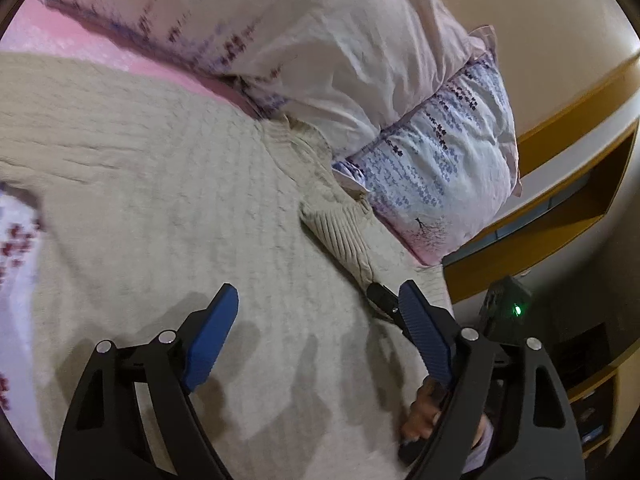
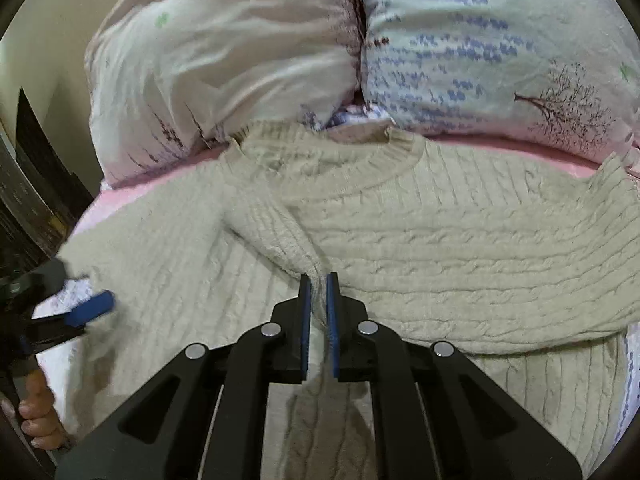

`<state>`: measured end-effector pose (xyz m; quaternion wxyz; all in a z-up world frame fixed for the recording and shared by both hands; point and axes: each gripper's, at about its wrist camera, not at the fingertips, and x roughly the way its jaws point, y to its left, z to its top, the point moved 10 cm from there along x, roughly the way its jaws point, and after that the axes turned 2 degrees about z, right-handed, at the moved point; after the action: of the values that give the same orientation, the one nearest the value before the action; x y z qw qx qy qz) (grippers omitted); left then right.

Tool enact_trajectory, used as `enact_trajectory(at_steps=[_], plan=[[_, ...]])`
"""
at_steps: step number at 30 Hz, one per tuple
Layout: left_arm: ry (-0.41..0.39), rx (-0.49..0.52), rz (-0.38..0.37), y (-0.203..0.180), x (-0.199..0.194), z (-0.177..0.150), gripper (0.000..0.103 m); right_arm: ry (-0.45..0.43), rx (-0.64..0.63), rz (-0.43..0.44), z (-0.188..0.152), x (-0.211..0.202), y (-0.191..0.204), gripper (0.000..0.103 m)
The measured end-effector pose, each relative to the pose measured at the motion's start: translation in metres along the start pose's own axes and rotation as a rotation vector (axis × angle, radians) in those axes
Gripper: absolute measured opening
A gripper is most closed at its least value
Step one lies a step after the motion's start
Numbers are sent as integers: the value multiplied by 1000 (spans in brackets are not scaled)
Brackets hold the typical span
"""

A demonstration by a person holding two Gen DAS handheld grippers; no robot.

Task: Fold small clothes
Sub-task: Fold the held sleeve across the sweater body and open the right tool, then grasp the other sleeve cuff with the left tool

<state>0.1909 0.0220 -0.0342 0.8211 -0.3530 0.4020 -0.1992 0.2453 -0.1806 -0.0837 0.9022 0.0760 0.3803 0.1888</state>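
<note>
Right claw clamped on knit sleeve; left claw spread over the sweater body.

Right gripper [image 2: 319, 280]: blue pads pinched together on a fold of the cream cable-knit sweater [image 2: 440, 240], sleeve fabric bunched between them and trailing below. Left gripper [image 1: 320, 300]: jaws apart, nothing between them, hovering just above the knit. Sweater lies flat on the pink bedsheet [image 2: 520, 156], collar toward two floral-print pillows [image 2: 480, 40].
</note>
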Motion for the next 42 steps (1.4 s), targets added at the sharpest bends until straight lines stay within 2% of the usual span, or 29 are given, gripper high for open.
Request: enact_trajectory(at_steps=[8, 10, 11, 12, 15, 16, 18, 21, 22, 23, 24, 26, 28, 30, 34, 37, 38, 39, 40, 42], plan=[[100, -126, -77, -20, 55, 8, 78, 16, -17, 7, 3, 4, 10, 8], [105, -119, -55, -25, 68, 13, 78, 29, -25, 9, 1, 5, 11, 10], [103, -116, -37, -24, 71, 15, 78, 41, -35, 14, -1, 4, 12, 13], [106, -116, -21, -24, 76, 16, 78, 53, -51, 27, -4, 1, 15, 19], [119, -134, 5, -20, 86, 14, 78, 42, -60, 80, -8, -19, 17, 47], [120, -135, 21, -18, 89, 13, 78, 7, -54, 73, -7, -33, 11, 51], [116, -127, 42, -17, 93, 13, 78, -53, -37, 32, -3, -56, -7, 51], [107, -97, 66, -18, 96, 14, 72, -141, 19, -119, 2, -91, -58, 51], [108, -91, 72, -17, 97, 14, 70, -151, 41, -219, 0, -102, -86, 50], [110, -89, 79, -16, 98, 14, 65, -151, 53, -296, -2, -109, -106, 50], [114, -91, 81, -15, 100, 13, 61, -136, 70, -407, -8, -117, -136, 45], [115, -95, 83, -12, 102, 13, 54, -94, 115, -485, -20, -123, -170, 39], [115, -101, 79, -10, 102, 13, 48, -47, 188, -468, -35, -123, -197, 35], [112, -104, 85, -6, 102, 13, 40, -24, 232, -435, -42, -119, -207, 35], [111, -96, 103, -3, 104, 13, 33, -28, 227, -360, -35, -105, -199, 35], [108, -94, 99, -3, 103, 15, 26, -21, 210, -357, -25, -91, -196, 34], [109, -91, 103, -3, 103, 16, 20, -14, 207, -365, -20, -85, -199, 31], [109, -84, 102, -3, 102, 18, 9, -10, 204, -366, -17, -80, -201, 14], [104, -73, 95, -4, 100, 22, 8, -14, 205, -370, -12, -77, -201, 10], [70, -52, 83, -6, 90, 34, 8, -64, 201, -380, -2, -87, -196, 9]])
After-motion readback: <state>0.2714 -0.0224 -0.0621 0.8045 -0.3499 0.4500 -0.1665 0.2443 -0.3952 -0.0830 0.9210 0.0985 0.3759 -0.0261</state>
